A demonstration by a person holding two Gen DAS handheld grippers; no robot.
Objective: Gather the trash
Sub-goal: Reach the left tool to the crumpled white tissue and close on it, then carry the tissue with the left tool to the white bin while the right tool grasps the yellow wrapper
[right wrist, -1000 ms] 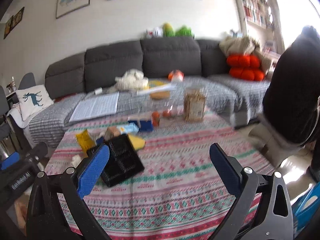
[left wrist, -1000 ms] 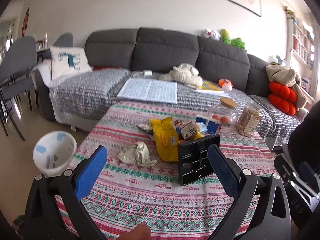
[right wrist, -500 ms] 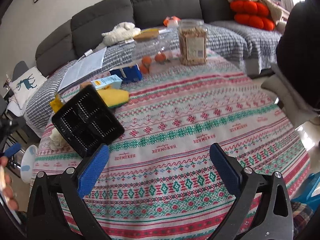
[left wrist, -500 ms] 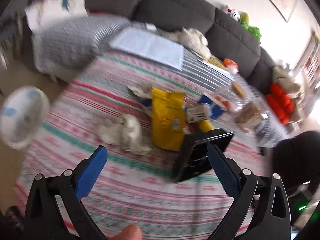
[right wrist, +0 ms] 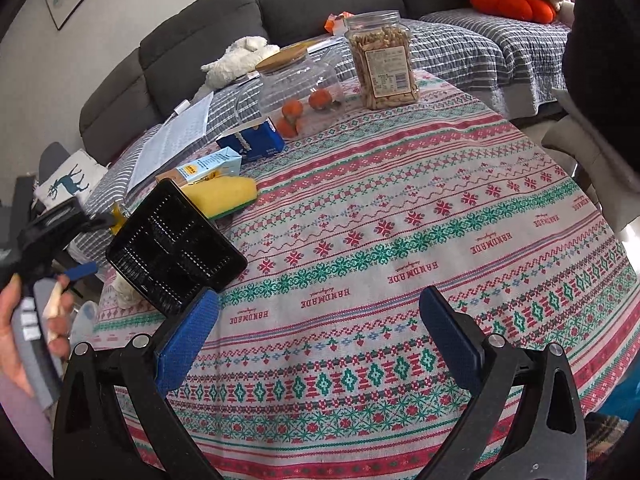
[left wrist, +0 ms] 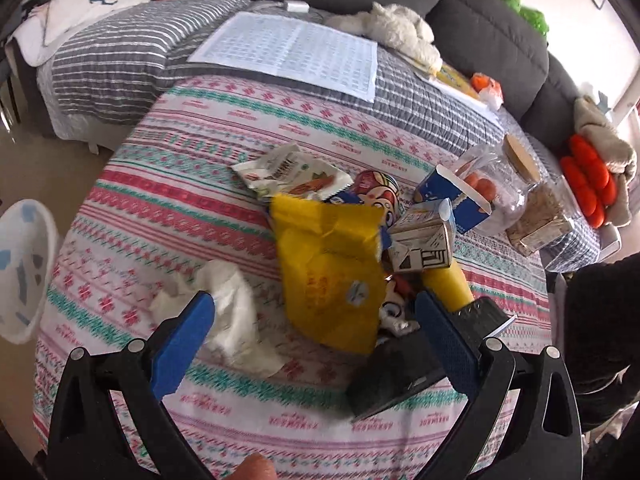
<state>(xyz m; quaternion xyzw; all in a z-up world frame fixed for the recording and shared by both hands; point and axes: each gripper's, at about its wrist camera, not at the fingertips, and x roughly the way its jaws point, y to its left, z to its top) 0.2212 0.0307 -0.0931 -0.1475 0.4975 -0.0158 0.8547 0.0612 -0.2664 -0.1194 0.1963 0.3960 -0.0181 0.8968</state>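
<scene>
While you held your left gripper (left wrist: 312,336) wide open and empty over the yellow bag (left wrist: 332,276), ready to grab it, your right gripper (right wrist: 316,336) waited wide open and empty too.

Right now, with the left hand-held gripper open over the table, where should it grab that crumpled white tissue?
Pinch the crumpled white tissue at its raised, bunched middle, coming straight down from above. It lies loose on the tablecloth, beside the yellow bag, already near the left hand-held gripper.
</scene>
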